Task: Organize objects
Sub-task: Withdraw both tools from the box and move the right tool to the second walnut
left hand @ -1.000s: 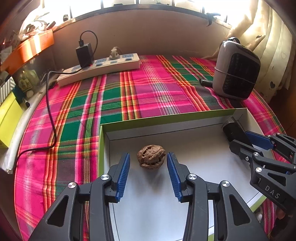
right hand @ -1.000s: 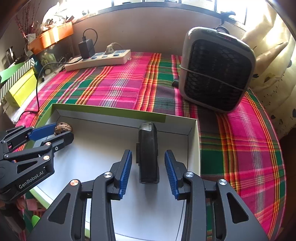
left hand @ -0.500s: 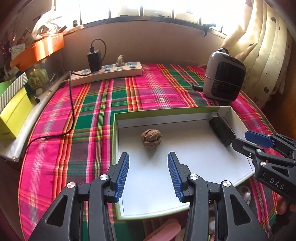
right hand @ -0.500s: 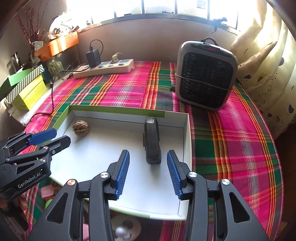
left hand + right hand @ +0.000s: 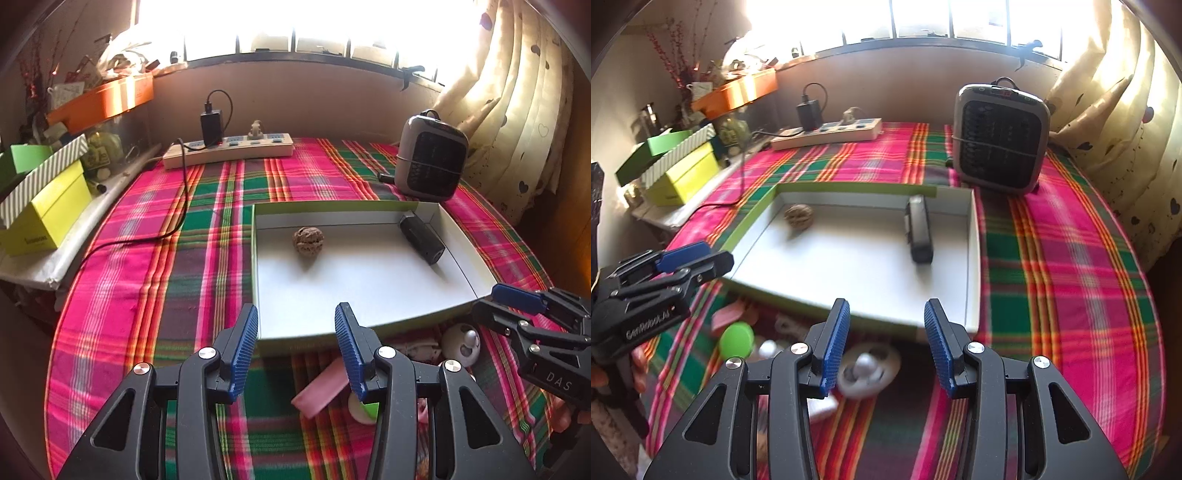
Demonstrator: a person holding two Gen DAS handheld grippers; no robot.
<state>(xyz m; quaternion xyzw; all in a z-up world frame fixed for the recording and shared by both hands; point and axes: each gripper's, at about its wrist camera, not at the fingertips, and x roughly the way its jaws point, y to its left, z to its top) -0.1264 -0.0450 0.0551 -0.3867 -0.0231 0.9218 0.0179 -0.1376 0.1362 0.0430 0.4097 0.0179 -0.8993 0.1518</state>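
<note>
**Both drops done, backing off for the next pick**

My left gripper (image 5: 295,347) and right gripper (image 5: 886,345) hang with jaws apart, empty. The walnut (image 5: 308,240) and black case (image 5: 421,237) lie mid-frame in the tray (image 5: 369,291). A second ago I straddled them; now I've pulled back. Next, I'd reach the pink piece (image 5: 319,391) at lower centre.

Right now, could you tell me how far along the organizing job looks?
Done: a walnut and a black device lie apart inside the white tray. In hand: nothing; the left gripper and right gripper are open near the tray's front edge. Left: a pink strip, a green ball and a white round item sit on the tablecloth outside the tray.
</note>
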